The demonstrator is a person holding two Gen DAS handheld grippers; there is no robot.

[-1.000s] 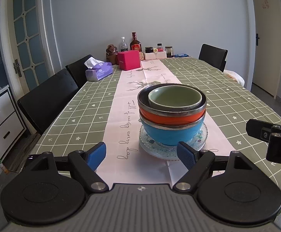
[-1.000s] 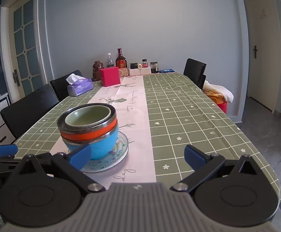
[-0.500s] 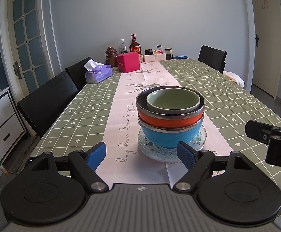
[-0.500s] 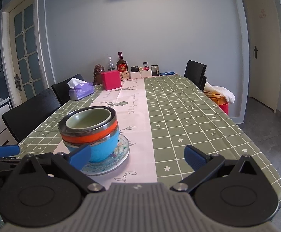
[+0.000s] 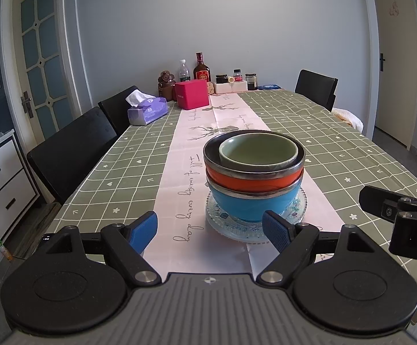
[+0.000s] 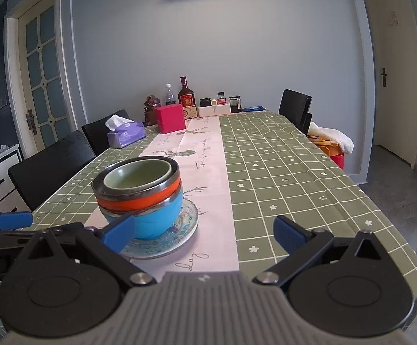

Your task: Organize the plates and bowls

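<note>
Ahead, both tools, left (image 5: 210,231) and right (image 6: 204,234), gape empty before stacked bowls (image 5: 254,172); tissue box (image 5: 147,111) well beyond.

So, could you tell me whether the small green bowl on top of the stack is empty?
Empty: the small green bowl shows only bare glazed interior in both views.

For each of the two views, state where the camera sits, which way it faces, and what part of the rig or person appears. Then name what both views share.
Left wrist: on the left gripper, open, facing down the table at the stacked bowls; the right gripper shows at right.
Right wrist: on the right gripper, open, facing the same way; bowls lie left.
Shared: bowls, glass plate, pink box.
</note>
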